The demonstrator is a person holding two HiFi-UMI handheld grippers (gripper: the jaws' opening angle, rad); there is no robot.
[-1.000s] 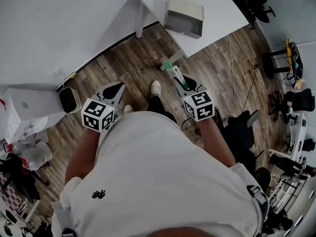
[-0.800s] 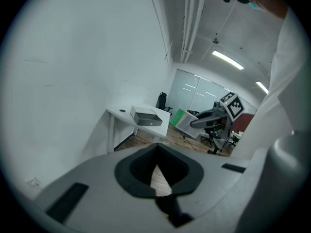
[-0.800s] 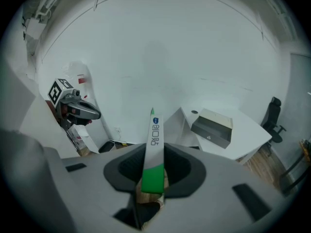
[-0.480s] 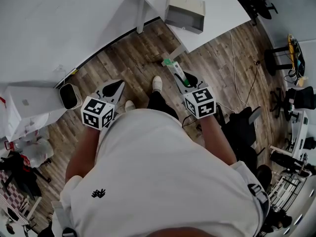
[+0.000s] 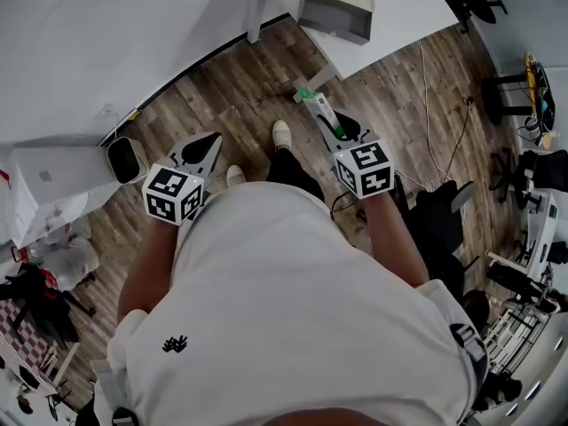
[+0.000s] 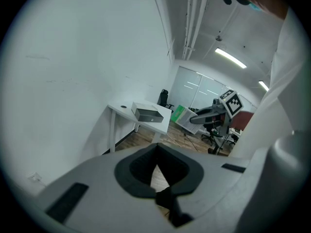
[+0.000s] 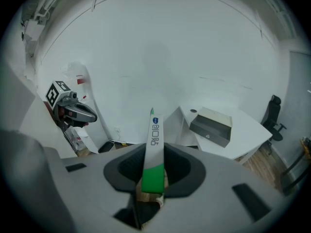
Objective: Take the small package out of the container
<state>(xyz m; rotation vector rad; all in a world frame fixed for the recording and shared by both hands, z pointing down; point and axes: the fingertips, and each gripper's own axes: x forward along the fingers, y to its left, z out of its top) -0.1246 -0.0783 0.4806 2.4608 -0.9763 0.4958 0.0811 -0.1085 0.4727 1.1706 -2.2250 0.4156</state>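
The white surface (image 5: 408, 11) stands on a brown wood floor (image 5: 222, 96). Only one thing sits on it: a grey container (image 5: 335, 7), close to the edge. Down on the floor I see a small white box with a dark front (image 5: 127, 159) by the wall, a thin cord (image 5: 423, 87) — and my shoe (image 5: 280, 134).

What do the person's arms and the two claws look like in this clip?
Both the left claw and right claw are pale grey with black pads. Each carries a white cube printed with black square markers. The person wears a white short-sleeved shirt with a small black logo.
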